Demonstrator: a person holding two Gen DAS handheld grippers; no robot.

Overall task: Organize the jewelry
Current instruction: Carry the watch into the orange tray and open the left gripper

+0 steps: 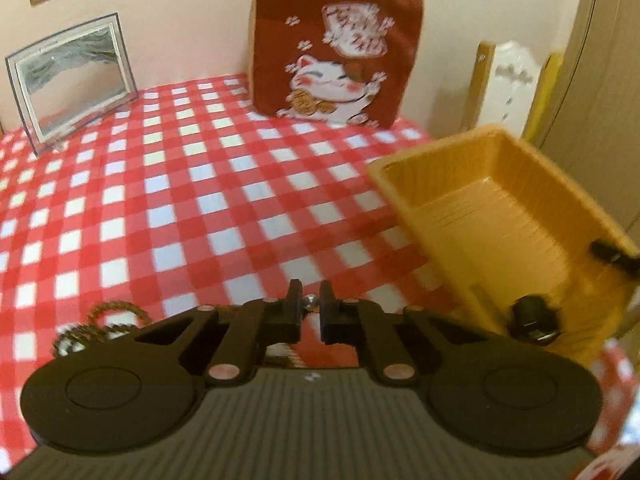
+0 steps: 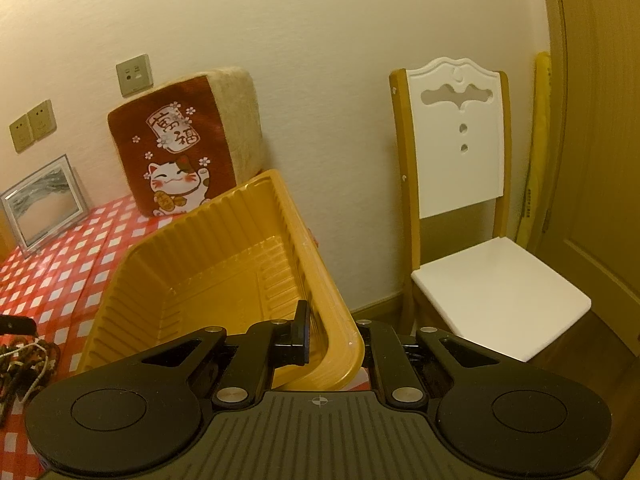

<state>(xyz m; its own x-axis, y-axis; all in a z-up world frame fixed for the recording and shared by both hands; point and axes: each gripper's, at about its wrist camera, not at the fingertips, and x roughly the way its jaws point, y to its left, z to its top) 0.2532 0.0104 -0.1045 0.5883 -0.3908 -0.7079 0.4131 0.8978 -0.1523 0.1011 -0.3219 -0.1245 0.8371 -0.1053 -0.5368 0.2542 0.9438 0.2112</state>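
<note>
My left gripper [image 1: 311, 292] hovers low over the checked cloth, its jaws almost together. A small silver bead [image 1: 310, 301] on a thin piece of jewelry is pinched between them. A brown braided necklace [image 1: 100, 320] lies on the cloth to its left, partly hidden under the gripper body. My right gripper [image 2: 332, 320] is shut on the near rim of a yellow plastic tray [image 2: 208, 280] and holds it tilted above the table. One finger is inside the tray; the other is hidden behind the rim. In the left wrist view the tray [image 1: 480, 208] is bare inside. A heap of jewelry [image 2: 24, 360] shows at lower left.
A table under a red-and-white checked cloth [image 1: 180, 208] stands against the wall. On it at the back are a lucky-cat cushion [image 1: 336, 56] and a glass picture frame [image 1: 72, 76]. A white chair [image 2: 480, 272] and a wooden door [image 2: 600, 160] are to the right.
</note>
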